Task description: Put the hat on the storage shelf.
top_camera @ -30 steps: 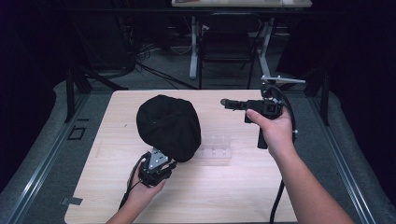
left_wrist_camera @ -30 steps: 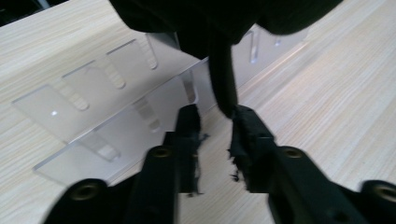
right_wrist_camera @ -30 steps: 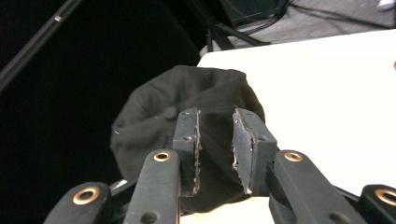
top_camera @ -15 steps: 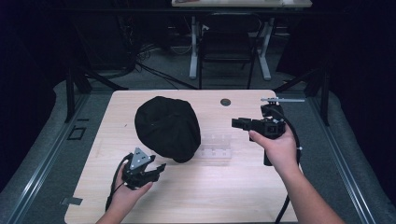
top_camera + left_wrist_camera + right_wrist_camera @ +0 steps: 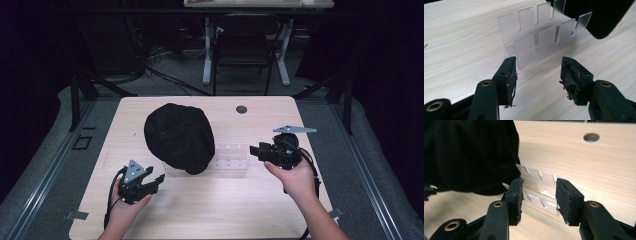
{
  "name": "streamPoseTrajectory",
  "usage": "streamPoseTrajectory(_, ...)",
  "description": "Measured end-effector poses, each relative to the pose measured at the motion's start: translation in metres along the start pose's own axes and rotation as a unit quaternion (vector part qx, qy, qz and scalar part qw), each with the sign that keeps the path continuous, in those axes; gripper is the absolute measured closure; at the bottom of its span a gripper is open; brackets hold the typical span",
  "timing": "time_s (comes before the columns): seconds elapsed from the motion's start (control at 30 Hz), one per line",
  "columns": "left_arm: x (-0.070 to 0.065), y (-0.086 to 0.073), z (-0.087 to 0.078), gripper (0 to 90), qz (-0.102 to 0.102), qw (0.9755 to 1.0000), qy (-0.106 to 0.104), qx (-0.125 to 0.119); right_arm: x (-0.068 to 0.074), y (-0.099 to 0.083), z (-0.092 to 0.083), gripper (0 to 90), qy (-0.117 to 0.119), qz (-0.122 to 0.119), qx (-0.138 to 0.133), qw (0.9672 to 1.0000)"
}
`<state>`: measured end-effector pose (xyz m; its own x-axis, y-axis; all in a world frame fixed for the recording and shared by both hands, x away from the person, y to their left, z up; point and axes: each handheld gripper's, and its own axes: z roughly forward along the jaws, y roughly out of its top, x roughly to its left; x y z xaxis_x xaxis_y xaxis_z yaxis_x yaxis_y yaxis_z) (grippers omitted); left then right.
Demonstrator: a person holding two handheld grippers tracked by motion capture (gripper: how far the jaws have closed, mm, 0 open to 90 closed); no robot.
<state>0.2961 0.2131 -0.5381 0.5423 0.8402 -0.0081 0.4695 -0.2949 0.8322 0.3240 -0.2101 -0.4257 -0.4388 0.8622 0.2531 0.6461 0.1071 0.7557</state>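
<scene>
I am finding no brand, label or writing that can be read on anything here. I am working at a pale wooden table (image 5: 200, 210) with a fine straight grain and a small round hole (image 5: 241, 109) near its far edge. Grey carpet is lying around it, and past the far edge the room is dim, with table legs, a chair and loose cables on the floor.

The clear plastic rack (image 5: 544, 40) is standing near the middle of the table, a little toward the right edge. It is a see-through trough with slots cut down from the top of both long walls. A black cap (image 5: 179, 137) is lying beside it, its lower edge hanging over the rack's left end.

I am holding my left gripper (image 5: 152, 181) low near the near-left corner, its jaws released and spread wide, aimed at the rack with nothing between them. I am holding my right gripper (image 5: 255, 150) just beside the rack's right end; its jaws have just been opening and are standing wide, gripping nothing, with the rack lying beyond them.
</scene>
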Motion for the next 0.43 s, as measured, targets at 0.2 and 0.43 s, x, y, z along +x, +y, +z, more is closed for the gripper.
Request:
streamPoseTrajectory(0.2, 0.003, -0.003, 0.001, 46.9, -0.004, 1.0000, -0.004, 0.001, -0.005, -0.019, 0.007, 55.3, -0.022, -0.014, 0.002, 0.9997)
streamPoseTrajectory(0.43, -0.004, -0.002, 0.002, 48.1, 0.006, 0.9999, -0.011, -0.004, -0.006, -0.052, 0.014, 53.5, -0.052, -0.039, -0.024, 0.9976)
